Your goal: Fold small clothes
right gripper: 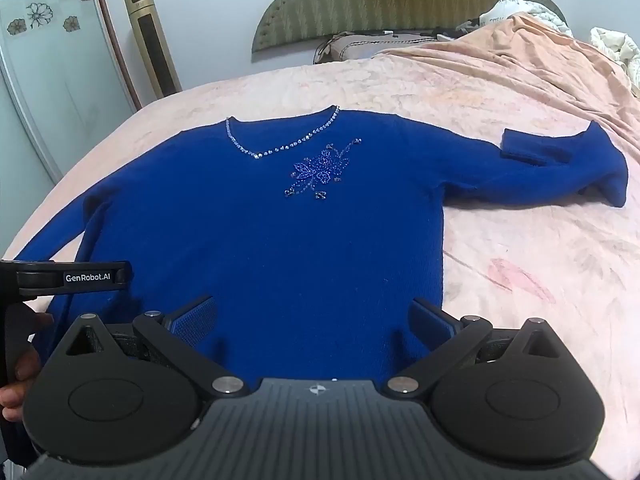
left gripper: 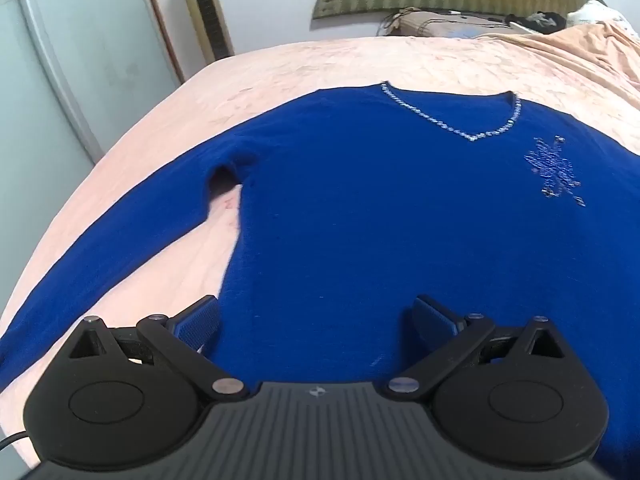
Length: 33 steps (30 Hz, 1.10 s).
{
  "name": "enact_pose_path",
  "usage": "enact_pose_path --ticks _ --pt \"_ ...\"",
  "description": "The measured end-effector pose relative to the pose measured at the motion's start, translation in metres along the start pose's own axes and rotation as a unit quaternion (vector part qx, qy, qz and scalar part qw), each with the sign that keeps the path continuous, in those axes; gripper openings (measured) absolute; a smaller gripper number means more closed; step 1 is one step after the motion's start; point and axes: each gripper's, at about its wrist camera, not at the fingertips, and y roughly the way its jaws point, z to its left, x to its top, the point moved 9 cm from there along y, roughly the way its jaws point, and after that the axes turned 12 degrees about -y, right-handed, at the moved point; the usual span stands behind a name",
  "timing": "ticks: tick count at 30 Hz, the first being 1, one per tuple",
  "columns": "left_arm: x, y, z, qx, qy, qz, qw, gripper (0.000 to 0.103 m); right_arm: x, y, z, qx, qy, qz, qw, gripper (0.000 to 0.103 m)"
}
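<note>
Lying flat and face up on a pink bedspread [right gripper: 520, 280], a blue sweater [right gripper: 280, 232] fills most of both views, neckline toward the headboard [right gripper: 400, 4], hem toward the cameras.

Far left: a pale wardrobe door [right gripper: 48, 92] and a gold tower fan [right gripper: 152, 44] stand beyond the bed's edge. That edge curves close to the sweater's left sleeve [left gripper: 120, 240], which runs straight down toward the near corner, leaving only a narrow pink margin outside it.

Left gripper [left gripper: 316, 320]: jaws released, spread wide, nothing between the pads. It hovers over the lower left body, its left finger [left gripper: 198, 326] just over the side seam, a wedge of bare bedspread showing between sleeve and body. In the right wrist view a hand [right gripper: 20, 360] holds this tool at the left border.

Centre: beaded V-neck trim [right gripper: 280, 140] and a beaded flower [right gripper: 320, 172] on the chest.

Right gripper [right gripper: 314, 320]: jaws also released and wide, empty, above the hem, its right finger [right gripper: 434, 322] near the right side seam.

Right: the other sleeve [right gripper: 540, 176] stretches outward, cuff doubled back on itself. Broad open bedspread lies below and beyond it; rumpled bedding [right gripper: 612, 48] sits at the far corner.
</note>
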Motion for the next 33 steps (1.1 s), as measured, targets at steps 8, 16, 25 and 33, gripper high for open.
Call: enact_pose_path --ticks 8,16,25,33 --pt "-0.002 -0.005 -0.024 -0.026 0.019 0.002 0.9995 0.103 -0.001 -0.004 -0.006 -0.005 0.004 -0.002 1.0 0.103" --pt "0.002 -0.011 -0.054 -0.032 0.056 -0.016 0.9978 0.103 0.0 -0.007 -0.02 -0.024 0.012 -0.005 1.0 0.103" --pt "-0.006 -0.011 -0.082 -0.039 0.094 -0.021 0.9946 0.103 0.0 -0.007 -0.04 -0.047 0.016 -0.02 0.999 0.103" --pt "-0.007 -0.011 -0.084 -0.047 0.099 -0.026 0.9937 0.103 0.006 -0.008 -0.051 -0.071 -0.032 -0.025 0.997 0.103"
